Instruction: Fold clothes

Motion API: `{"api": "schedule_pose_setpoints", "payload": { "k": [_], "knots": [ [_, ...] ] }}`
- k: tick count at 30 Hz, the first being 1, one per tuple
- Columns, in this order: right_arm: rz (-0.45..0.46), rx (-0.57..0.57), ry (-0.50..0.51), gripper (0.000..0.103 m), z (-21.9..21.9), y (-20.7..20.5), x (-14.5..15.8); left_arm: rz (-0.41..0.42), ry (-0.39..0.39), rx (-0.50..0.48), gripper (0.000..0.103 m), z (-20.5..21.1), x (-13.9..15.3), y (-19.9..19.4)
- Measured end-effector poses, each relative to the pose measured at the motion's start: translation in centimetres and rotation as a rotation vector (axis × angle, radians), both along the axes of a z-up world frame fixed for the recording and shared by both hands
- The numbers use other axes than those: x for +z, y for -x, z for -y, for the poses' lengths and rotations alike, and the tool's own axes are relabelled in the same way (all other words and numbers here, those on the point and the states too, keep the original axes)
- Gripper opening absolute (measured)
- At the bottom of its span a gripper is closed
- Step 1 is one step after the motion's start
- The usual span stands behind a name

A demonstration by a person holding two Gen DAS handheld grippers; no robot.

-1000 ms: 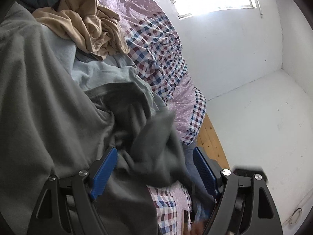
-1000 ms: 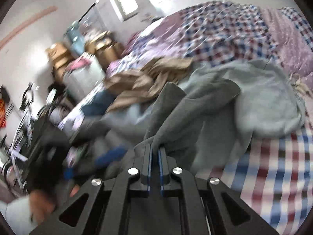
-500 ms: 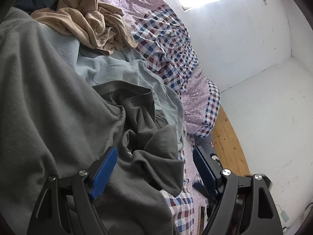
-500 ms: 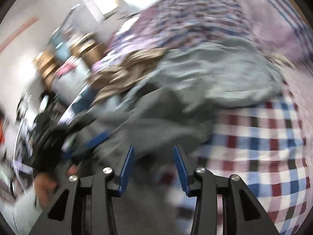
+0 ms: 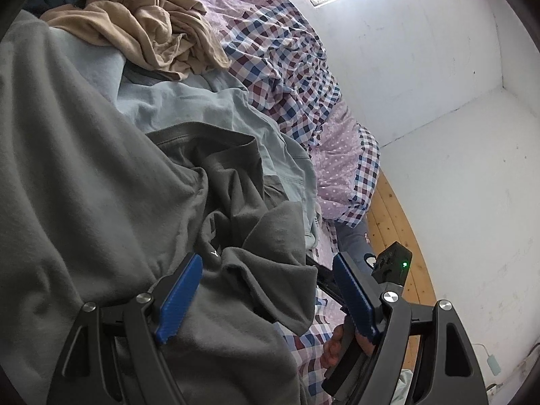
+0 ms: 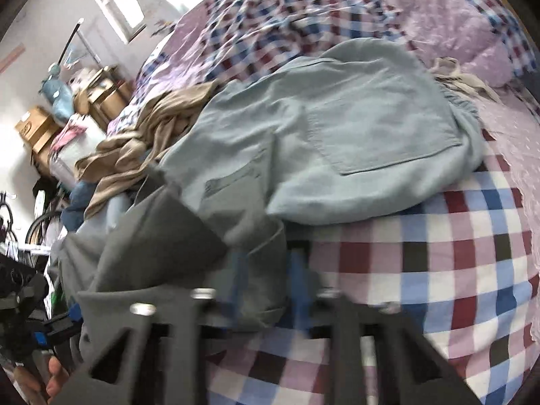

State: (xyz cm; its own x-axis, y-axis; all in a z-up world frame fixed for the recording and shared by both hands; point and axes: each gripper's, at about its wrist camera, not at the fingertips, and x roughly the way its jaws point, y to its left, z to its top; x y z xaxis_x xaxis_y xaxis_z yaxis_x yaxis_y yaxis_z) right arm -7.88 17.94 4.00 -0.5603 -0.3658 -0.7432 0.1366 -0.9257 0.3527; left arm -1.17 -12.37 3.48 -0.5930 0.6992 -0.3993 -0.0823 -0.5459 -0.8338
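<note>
1. three garments at least lie in a loose heap on the bed (image 6: 455, 270): a dark grey top (image 5: 101, 202), pale blue trousers (image 6: 337, 128) and a tan garment (image 5: 145, 23). none of them shows a neat folded shape; all are rumpled and overlapping, so as i judge it the folding is largely still to do.
2. the left gripper (image 5: 266, 290) has its jaws spread wide, with a crumpled fold of the grey top lying between the blue pads but not pinched.
3. the right gripper (image 6: 266, 290) is blurred; its jaws seem parted around the grey top's edge, though i cannot tell whether they are gripping it.
4. the grey top sits at the near edge of the bed, partly under the blue trousers; the tan garment lies further in.
5. open room: bare checked cover shows on the bed's near right part in the right wrist view, enough to spread one garment. the bed's far edge drops to a wooden floor (image 5: 398, 236) by the wall (image 5: 438, 101).
</note>
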Motion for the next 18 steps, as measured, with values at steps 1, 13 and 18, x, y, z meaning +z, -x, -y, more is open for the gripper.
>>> {"api": "schedule_pose_setpoints", "payload": {
  "k": [1, 13, 18],
  "knots": [
    [-0.007, -0.002, -0.005, 0.004, 0.1, -0.2, 0.2, 0.0, -0.002, 0.0, 0.082, 0.0, 0.0, 0.0],
    [-0.141, -0.188, 0.111, 0.003, -2.6, -12.0, 7.1, -0.019, -0.04, 0.002, 0.082, 0.5, 0.4, -0.3],
    [-0.199, -0.118, 0.035, 0.003, 1.8, -13.5, 10.5, -0.028, -0.044, 0.004, 0.082, 0.7, 0.7, -0.4]
  ]
}}
